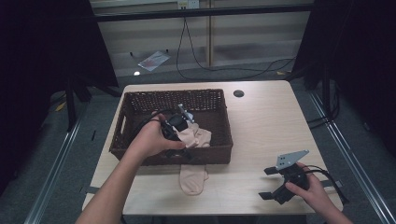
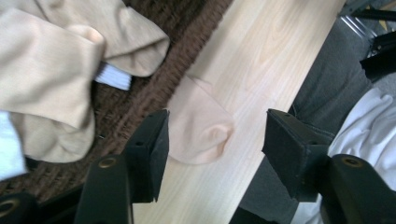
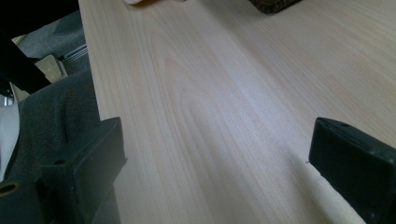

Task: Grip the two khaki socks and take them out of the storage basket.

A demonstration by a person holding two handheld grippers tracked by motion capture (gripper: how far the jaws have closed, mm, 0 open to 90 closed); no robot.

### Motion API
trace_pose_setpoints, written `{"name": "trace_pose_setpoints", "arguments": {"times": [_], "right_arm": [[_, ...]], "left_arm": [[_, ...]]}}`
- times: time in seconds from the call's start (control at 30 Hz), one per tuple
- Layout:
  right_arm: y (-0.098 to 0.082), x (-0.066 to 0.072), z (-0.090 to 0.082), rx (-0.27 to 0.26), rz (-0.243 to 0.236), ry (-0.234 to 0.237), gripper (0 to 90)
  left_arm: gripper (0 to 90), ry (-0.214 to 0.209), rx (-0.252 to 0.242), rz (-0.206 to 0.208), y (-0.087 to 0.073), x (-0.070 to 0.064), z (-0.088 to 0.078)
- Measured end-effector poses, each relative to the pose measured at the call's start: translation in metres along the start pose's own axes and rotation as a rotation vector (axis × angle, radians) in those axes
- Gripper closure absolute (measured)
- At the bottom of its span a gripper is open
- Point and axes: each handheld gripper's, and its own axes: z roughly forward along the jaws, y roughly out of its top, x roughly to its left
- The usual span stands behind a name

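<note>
Wooden table (image 1: 261,121), black cables (image 1: 224,70) behind.

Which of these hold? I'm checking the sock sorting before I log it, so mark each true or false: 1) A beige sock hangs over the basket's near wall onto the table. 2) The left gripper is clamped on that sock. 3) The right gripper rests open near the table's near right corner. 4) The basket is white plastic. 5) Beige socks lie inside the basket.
1) True: the beige sock drapes over the basket wall, its toe on the table.
2) False: the left gripper is open above it, nothing between the pads.
3) True: the right gripper is open and holds nothing.
4) False: it is dark brown wicker.
5) True: folded beige socks lie inside.
</note>
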Motion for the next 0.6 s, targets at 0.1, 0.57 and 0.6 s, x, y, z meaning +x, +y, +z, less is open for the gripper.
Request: {"name": "trace_pose_setpoints", "arguments": {"times": [0.1, 0.57, 0.6], "right_arm": [[0.000, 0.000, 0.001, 0.003, 0.000, 0.004, 3.3], [0.000, 0.000, 0.000, -0.004, -0.002, 0.003, 3.3], [0.000, 0.000, 0.000, -0.003, -0.002, 0.004, 3.2]], "left_arm": [[31.4, 0.031, -0.006, -0.009, 0.004, 0.003, -0.006], [10.5, 0.139, -0.084, -0.058, 0.017, 0.033, -0.011], [10.5, 0.138, -0.082, -0.062, 0.018, 0.036, -0.009]]}}
